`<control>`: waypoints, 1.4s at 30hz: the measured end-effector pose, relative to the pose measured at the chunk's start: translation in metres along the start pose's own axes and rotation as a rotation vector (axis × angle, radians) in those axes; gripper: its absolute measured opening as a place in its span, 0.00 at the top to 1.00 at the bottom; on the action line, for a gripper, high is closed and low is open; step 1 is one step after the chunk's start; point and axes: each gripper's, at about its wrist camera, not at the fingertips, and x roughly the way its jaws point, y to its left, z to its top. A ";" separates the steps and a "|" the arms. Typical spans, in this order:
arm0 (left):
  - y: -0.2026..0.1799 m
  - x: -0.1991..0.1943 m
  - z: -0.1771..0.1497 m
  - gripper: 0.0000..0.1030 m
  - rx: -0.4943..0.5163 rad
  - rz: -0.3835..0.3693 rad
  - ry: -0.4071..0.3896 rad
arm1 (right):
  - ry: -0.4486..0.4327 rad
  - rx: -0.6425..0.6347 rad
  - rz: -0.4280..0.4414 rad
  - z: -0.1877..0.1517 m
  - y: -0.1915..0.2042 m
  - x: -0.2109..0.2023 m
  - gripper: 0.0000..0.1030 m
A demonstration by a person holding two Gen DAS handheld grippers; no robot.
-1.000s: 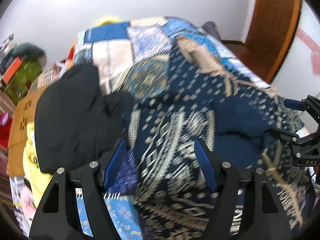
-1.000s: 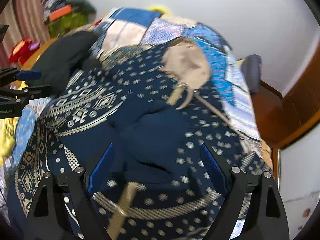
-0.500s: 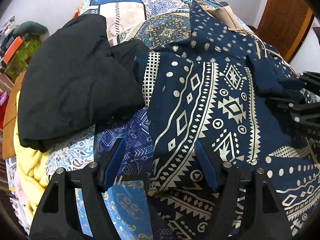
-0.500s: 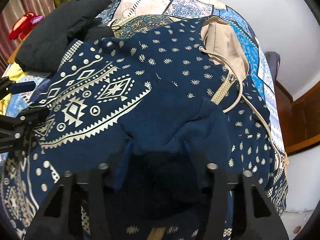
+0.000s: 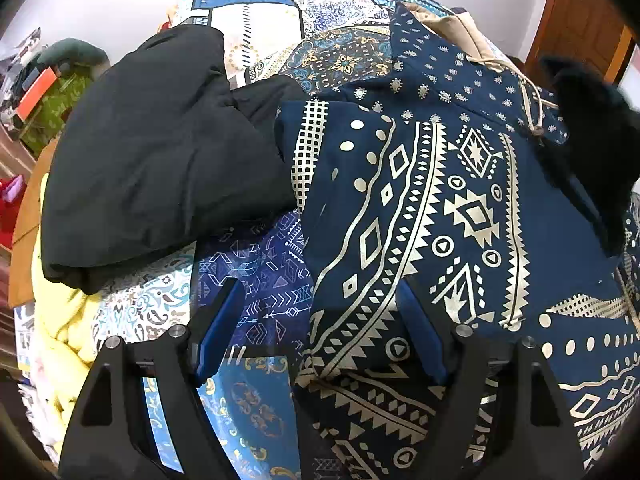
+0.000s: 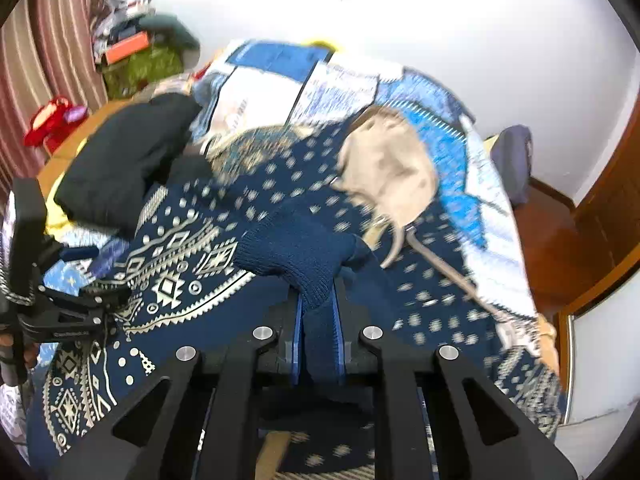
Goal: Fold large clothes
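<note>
A large navy hooded jacket (image 5: pixel 440 208) with a cream geometric print lies spread on the bed; it also shows in the right wrist view (image 6: pixel 192 280), its beige hood lining (image 6: pixel 392 176) toward the wall. My right gripper (image 6: pixel 318 308) is shut on the jacket's navy knit cuff (image 6: pixel 296 252) and holds it lifted above the jacket. That cuff shows as a dark raised shape (image 5: pixel 592 152) at the right of the left wrist view. My left gripper (image 5: pixel 320 312) is open, its fingers straddling the jacket's left edge. It also appears at the left of the right wrist view (image 6: pixel 92 264).
A folded black garment (image 5: pixel 152 168) lies on the patchwork bedspread (image 5: pixel 260 28) left of the jacket. A yellow cloth (image 5: pixel 60 320) hangs at the bed's left edge. A wooden door (image 6: pixel 600 240) stands to the right, clutter (image 6: pixel 136 48) at the far left corner.
My right gripper has closed on the knit cuff and lifted it up off the jacket. My left gripper has come lower and closer over the jacket's left edge, still open.
</note>
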 end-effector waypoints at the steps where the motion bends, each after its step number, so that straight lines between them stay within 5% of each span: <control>1: -0.002 -0.002 0.002 0.25 0.012 0.008 0.006 | -0.017 0.012 -0.006 0.001 -0.007 -0.007 0.89; 14: -0.037 -0.032 0.030 0.25 0.071 -0.004 -0.067 | -0.110 0.231 -0.027 -0.023 -0.090 -0.052 0.90; 20: -0.062 -0.017 0.020 0.25 0.153 0.015 -0.023 | -0.044 0.312 -0.032 -0.051 -0.117 -0.035 0.90; 28: -0.061 -0.010 0.014 0.20 0.126 0.012 -0.016 | 0.137 0.481 0.034 -0.106 -0.145 0.000 0.90; 35: -0.054 -0.006 0.010 0.15 0.081 -0.002 -0.022 | 0.163 0.612 0.022 -0.138 -0.163 -0.004 0.88; 42: -0.053 -0.006 0.010 0.15 0.070 -0.008 -0.017 | 0.190 0.589 -0.016 -0.151 -0.171 -0.021 0.84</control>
